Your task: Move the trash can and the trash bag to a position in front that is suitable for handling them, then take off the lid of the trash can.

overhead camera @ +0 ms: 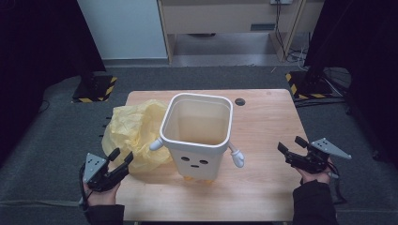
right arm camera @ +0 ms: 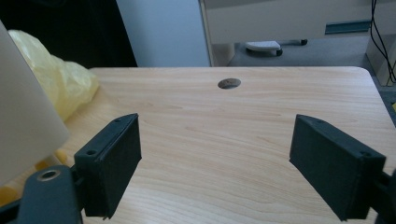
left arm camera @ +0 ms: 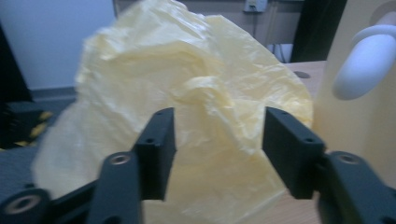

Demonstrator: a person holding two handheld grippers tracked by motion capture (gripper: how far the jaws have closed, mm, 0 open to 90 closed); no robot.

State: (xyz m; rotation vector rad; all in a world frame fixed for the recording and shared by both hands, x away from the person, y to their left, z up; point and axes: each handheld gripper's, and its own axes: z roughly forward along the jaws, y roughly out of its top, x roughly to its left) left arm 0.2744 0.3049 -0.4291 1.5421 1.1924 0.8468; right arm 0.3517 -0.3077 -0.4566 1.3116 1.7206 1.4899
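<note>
A white bin (overhead camera: 206, 152) with a drawn face, two small arms and yellow feet stands upright mid-table, its inside bare. A crumpled yellow plastic bag (overhead camera: 133, 133) lies against its left side. My left gripper (overhead camera: 121, 156) sits at the table's front left, open, with its tips at the near edge of the bag. In the left gripper view the bag (left arm camera: 196, 70) rises just behind the open gripper (left arm camera: 217, 126), with nothing pinched, and the bin's arm (left arm camera: 364, 70) is at the right. My right gripper (overhead camera: 290, 143) hovers open at the front right, over bare wood (right arm camera: 217, 135).
The wooden table (overhead camera: 263, 178) has a cable hole (overhead camera: 240, 101) behind the bin. Two stand bases with yellow-black stripes (overhead camera: 96, 89) (overhead camera: 305, 86) sit on the floor past the far corners. A wooden cabinet and cables (overhead camera: 281, 28) are farther back.
</note>
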